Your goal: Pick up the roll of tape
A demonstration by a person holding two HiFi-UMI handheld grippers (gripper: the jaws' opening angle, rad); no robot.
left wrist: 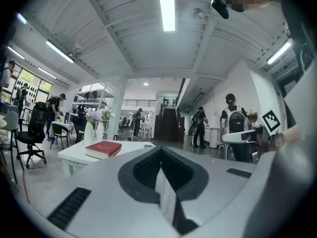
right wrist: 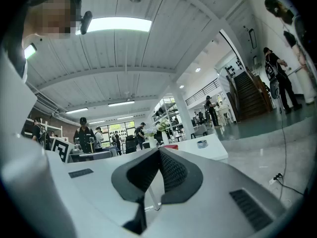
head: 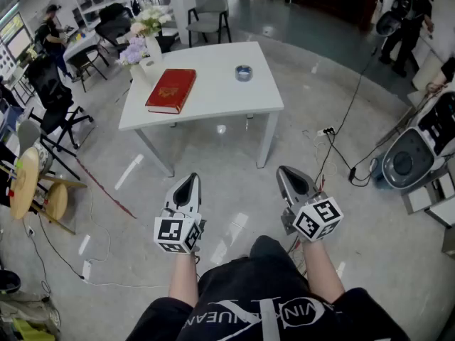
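The roll of tape (head: 243, 72) is a small grey-blue ring lying on the far right part of the white table (head: 213, 98). It also shows small and distant in the right gripper view (right wrist: 201, 144). Both grippers hover level over the floor, well short of the table. My left gripper (head: 189, 183) has its jaws together with nothing between them, as its own view (left wrist: 161, 155) shows. My right gripper (head: 289, 177) is also shut and empty (right wrist: 159, 155). Neither touches anything.
A red book (head: 171, 89) and a white vase of flowers (head: 147, 47) stand on the table's left part. Chairs (head: 210, 16) ring the far side. Cables (head: 341, 137) cross the floor at right near a grey machine (head: 412, 158). A wooden stool (head: 25, 183) stands at left.
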